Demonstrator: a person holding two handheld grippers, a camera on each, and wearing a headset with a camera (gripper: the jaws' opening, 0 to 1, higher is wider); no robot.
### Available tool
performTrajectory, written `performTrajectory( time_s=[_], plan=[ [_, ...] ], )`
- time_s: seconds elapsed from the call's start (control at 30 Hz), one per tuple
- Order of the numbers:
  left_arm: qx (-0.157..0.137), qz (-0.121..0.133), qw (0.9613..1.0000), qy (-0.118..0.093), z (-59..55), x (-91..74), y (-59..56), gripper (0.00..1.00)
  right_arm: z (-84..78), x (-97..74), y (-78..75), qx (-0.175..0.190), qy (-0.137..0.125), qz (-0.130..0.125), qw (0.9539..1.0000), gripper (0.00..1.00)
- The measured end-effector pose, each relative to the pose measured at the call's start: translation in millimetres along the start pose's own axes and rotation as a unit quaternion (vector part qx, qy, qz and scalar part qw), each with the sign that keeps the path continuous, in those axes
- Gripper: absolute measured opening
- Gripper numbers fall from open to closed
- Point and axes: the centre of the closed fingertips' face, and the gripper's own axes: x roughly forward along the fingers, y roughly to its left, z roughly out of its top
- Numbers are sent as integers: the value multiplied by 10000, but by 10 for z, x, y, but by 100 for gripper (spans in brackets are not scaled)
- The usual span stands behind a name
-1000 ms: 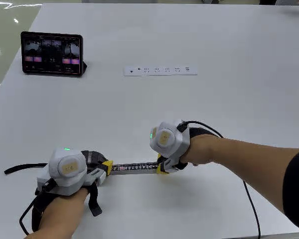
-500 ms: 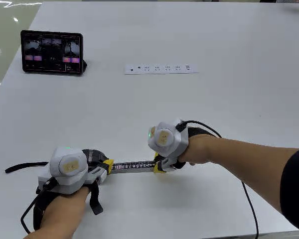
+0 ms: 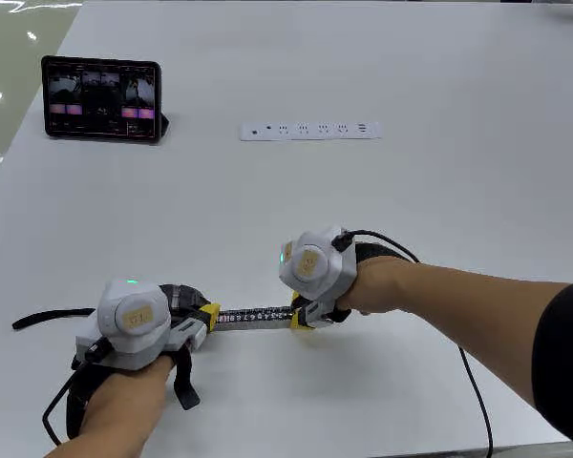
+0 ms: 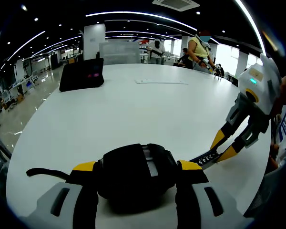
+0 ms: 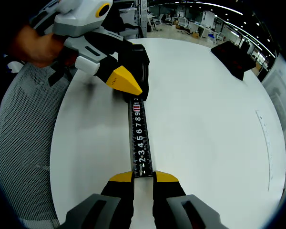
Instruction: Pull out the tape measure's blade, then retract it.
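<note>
Near the front edge of the white tabletop (image 3: 411,191): tape measure (image 3: 180,299), black case, resting on the surface at lower left of the head view.

Left claw (image 3: 202,320): jaws pressed against the two sides of the case, yellow tips flanking it. Left gripper view confirms this: left claw (image 4: 137,166) clamps the tape measure (image 4: 136,183), which sits squarely between the jaws.

Blade (image 3: 253,315): a short length is out of the case, running straight and low over the tabletop toward the right claw (image 3: 301,320). In the right gripper view the blade (image 5: 139,138) shows black with white numerals, one red mark near the case (image 5: 136,59).

Right claw (image 5: 143,177): jaws closed nearly together, pinching the blade's free end between the yellow tips. The same grip is seen side-on from the left gripper view, right claw (image 4: 223,149) on the blade (image 4: 207,158).

Black strap (image 3: 43,318) trails left from the left claw across the tabletop. Black cable (image 3: 468,372) runs back from the right claw under the forearm.

Far side: tablet (image 3: 101,99) propped upright with its screen lit, far left; white power strip (image 3: 310,131) lying flat, well apart from both claws.
</note>
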Motion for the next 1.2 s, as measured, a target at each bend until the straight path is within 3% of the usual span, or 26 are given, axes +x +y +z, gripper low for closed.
performTrajectory(
  time_s=[1.2],
  plan=[
    [-63, -41, 10000, 12, 0, -4, 4, 61, 167, 76, 8, -1, -44, -3, 10000, 10]
  ],
)
